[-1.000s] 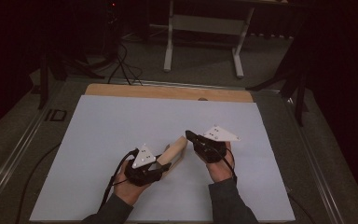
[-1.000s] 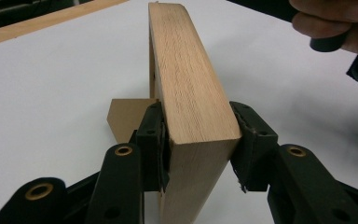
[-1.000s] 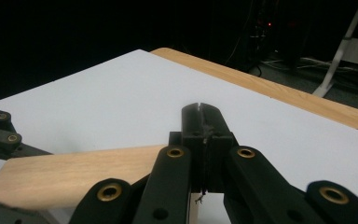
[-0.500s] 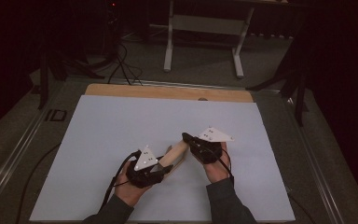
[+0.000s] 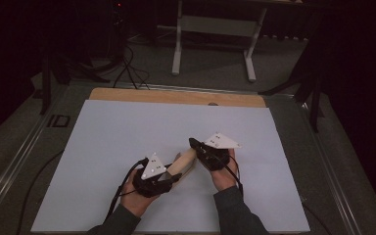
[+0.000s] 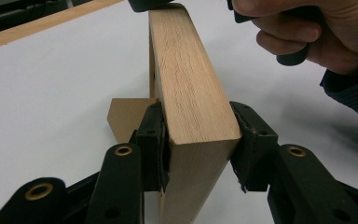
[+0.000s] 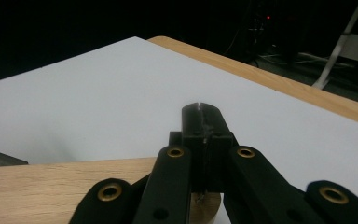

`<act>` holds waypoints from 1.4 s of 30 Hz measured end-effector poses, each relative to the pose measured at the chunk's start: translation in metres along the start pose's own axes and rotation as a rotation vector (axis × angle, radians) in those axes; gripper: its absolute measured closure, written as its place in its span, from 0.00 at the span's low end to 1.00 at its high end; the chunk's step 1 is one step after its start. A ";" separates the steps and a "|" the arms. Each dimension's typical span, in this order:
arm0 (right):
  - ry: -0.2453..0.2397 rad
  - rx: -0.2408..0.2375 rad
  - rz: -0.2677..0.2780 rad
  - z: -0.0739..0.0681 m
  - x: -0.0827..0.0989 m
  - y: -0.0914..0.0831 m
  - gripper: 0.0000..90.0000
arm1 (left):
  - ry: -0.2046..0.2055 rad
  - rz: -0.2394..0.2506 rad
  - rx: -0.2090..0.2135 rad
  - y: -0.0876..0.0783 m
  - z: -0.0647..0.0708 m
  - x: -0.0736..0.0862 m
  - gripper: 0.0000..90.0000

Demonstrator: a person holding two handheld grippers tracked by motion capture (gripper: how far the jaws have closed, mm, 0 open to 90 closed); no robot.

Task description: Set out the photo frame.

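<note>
1. Since the earlier pictures, both tools and the wooden block (image 5: 183, 163) between them have shifted toward the near edge of the tabletop (image 5: 103, 142); the right tool (image 5: 196, 145) has come closer to the left tool (image 5: 172, 179).
2. Count: one wooden block, two tools, two hands, one tabletop with a white sheet over it.
3. Wooden block: pale, elongated, grain visible. In the high view it lies slantwise over the near middle of the tabletop, spanning the gap between the two tools.
4. Left tool (image 6: 200, 154): jaws parted to the width of the block and clamped on its near end, one pad on each side face. Left hand (image 5: 137, 198) grips the body, near the near edge.
5. Right tool (image 7: 204, 140): jaws closed together, with no gap visible between them. The wooden block (image 7: 51, 189) lies beneath and beside them; whether anything is pinched cannot be told.
6. Right hand (image 5: 223, 174) holds the right tool; in the left gripper view this hand (image 6: 317, 32) appears at the far end of the block (image 6: 189, 93).
7. A second, flat brown wooden part (image 6: 126, 116) sits against the sheet behind the left jaw; its join to the block cannot be told.
8. Far edge of the tabletop: a bare wooden strip (image 5: 176, 96) beyond the sheet.
</note>
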State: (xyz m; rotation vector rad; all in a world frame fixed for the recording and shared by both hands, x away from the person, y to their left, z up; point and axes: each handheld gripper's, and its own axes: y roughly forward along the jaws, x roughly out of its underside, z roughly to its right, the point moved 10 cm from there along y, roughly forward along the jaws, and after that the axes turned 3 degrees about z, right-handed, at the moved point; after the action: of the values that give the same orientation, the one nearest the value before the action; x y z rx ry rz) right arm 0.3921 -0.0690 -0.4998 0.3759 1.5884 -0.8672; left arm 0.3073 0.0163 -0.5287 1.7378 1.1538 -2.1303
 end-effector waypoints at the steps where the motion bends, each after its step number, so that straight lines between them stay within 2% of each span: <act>1: -0.006 0.004 -0.001 0.000 0.000 0.000 0.99 | 0.001 0.000 0.001 0.000 0.000 0.000 0.67; 28: -0.006 0.006 0.000 0.001 0.001 -0.002 1.00 | 0.003 0.006 -0.003 0.000 -0.002 0.000 0.66; 42: 0.000 0.008 -0.003 0.002 0.001 -0.003 1.00 | -0.020 0.005 -0.025 -0.001 -0.009 0.002 0.65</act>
State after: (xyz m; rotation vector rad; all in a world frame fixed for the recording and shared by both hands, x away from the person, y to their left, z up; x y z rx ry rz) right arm 0.3908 -0.0728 -0.4999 0.3792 1.5866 -0.8761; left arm 0.3136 0.0234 -0.5303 1.7032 1.1646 -2.1166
